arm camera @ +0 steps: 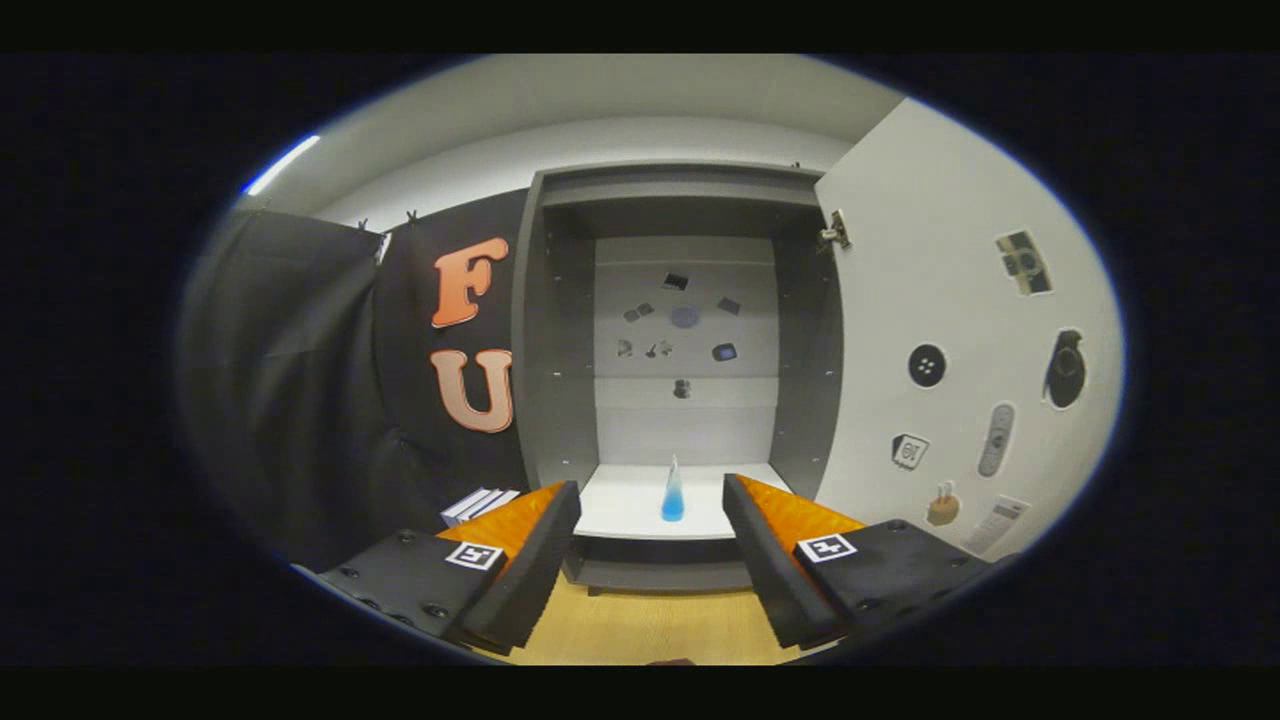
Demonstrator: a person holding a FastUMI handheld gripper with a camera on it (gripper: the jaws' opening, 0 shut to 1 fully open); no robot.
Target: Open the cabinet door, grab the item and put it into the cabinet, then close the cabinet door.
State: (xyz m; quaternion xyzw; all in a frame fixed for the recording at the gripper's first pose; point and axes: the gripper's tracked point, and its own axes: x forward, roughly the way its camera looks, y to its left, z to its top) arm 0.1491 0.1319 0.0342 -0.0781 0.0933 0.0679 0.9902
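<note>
A grey cabinet [560, 330] stands open straight ahead. Its white door [950, 300] is swung out to the right and carries several stickers. On the cabinet's white bottom shelf [620, 500] a small blue cone-shaped item [673, 492] stands upright, near the shelf's front. My gripper [650, 520] is open, its two fingers spread wide with nothing between them. The item sits beyond the fingertips, in line with the gap between them. Several small stickers dot the cabinet's back panel [685, 400].
A black cloth wall [300, 400] hangs left of the cabinet. A stack of white books [478, 503] lies by the cabinet's left foot, just behind my left finger. A wooden tabletop [650, 625] runs below the fingers up to the cabinet base.
</note>
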